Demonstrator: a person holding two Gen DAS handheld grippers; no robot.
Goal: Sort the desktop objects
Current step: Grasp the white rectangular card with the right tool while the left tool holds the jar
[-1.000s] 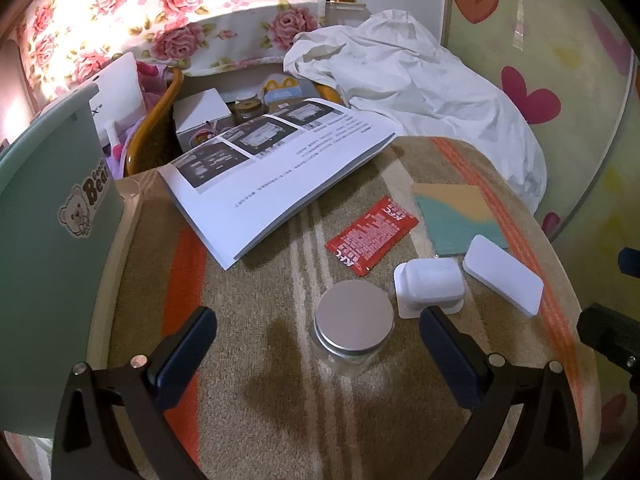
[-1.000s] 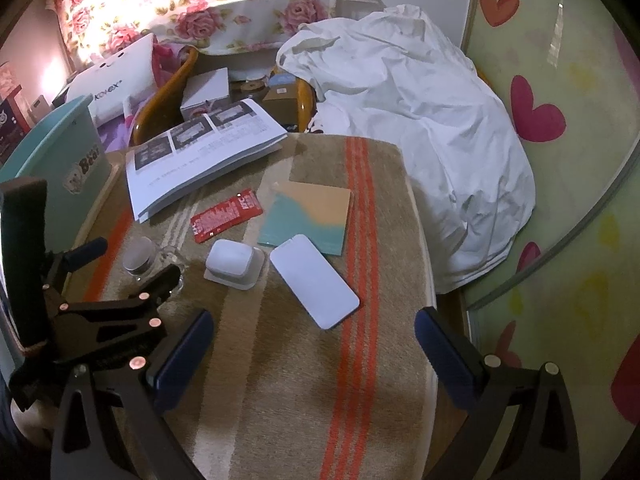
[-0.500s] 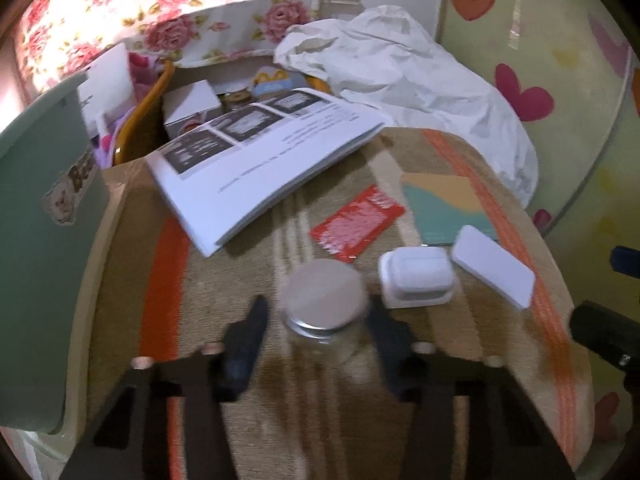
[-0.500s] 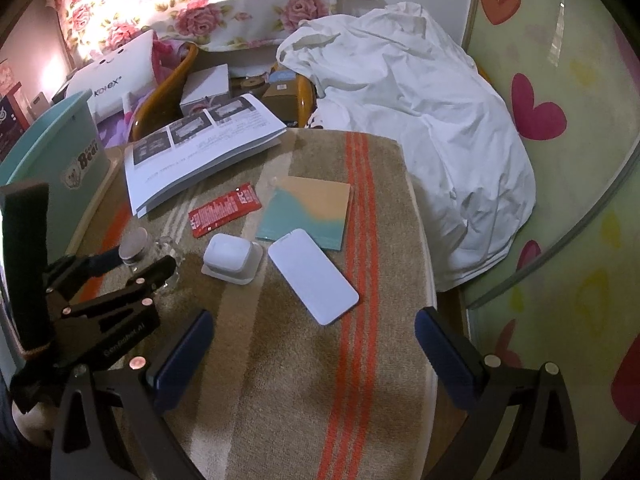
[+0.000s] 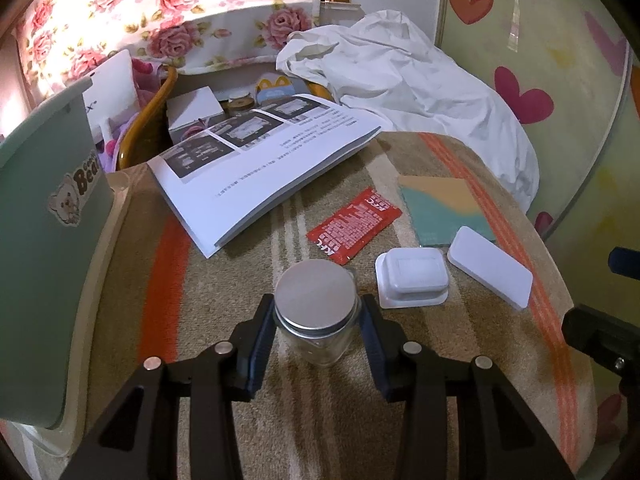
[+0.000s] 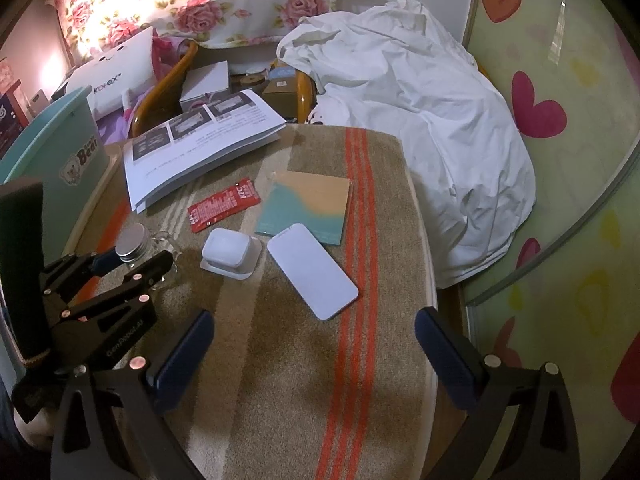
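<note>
A small glass jar [image 5: 316,294] with a silver lid stands on the striped mat [image 5: 224,320]. My left gripper [image 5: 316,309] is shut on it, one pad against each side of the glass. The right wrist view shows the same grip at the left, jar [image 6: 132,242] between the left gripper [image 6: 134,258]. A red sachet [image 5: 354,224], a white case [image 5: 414,274], a flat white slab [image 5: 490,270] and a teal-and-tan card [image 5: 444,208] lie to the right. My right gripper [image 6: 312,320] hangs open over the mat, just in front of the slab [image 6: 312,272], holding nothing.
A printed booklet [image 5: 256,164] lies at the back of the mat. A pale green bin [image 5: 44,240] with a bear sticker stands at the left edge. Crumpled white cloth [image 5: 420,92] is heaped behind and to the right. Boxes fill a wooden chair [image 6: 208,80] behind.
My left gripper went from wide open around the jar to shut on it. The right gripper has stayed where it was, still open.
</note>
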